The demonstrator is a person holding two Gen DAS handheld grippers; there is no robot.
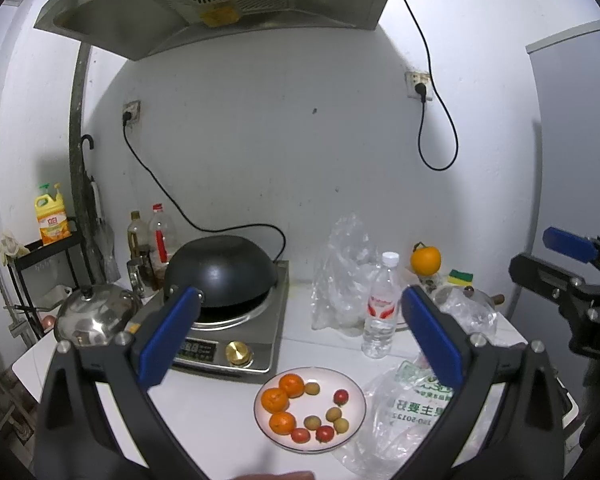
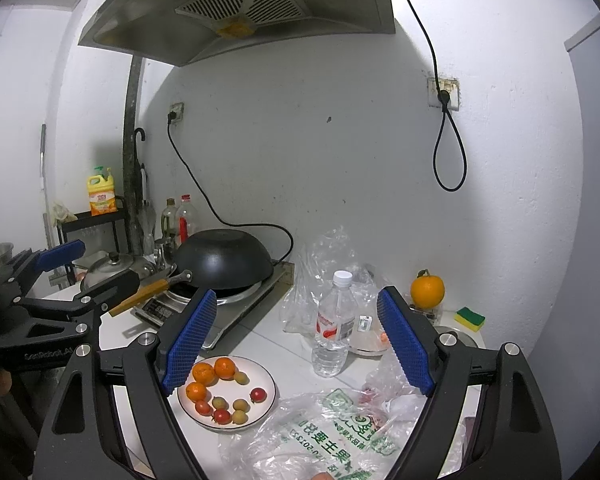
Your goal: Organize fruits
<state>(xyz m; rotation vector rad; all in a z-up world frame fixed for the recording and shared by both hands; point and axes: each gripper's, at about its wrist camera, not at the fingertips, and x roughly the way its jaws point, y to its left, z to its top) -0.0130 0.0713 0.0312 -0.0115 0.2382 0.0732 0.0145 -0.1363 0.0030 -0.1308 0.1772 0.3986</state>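
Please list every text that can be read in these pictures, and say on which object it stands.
"DA", cut off: body of the right gripper.
"...Robot.AI", first letters unclear: body of the left gripper.
"主要", upside down among green print: plastic bag.
Too blurred: water bottle, detergent bottle, induction cooker panel.

the clear plastic bag (image 2: pixel 332 436) by the plate carries green chinese print seen upside down, with "果", "主" and "要" legible beside part of a number, "201232". the left gripper's (image 2: pixel 80 264) black body reads "seerobot.ai", roughly. labels on the water bottle (image 2: pixel 334 328) and yellow detergent jug (image 2: pixel 102 196) are too small to read.
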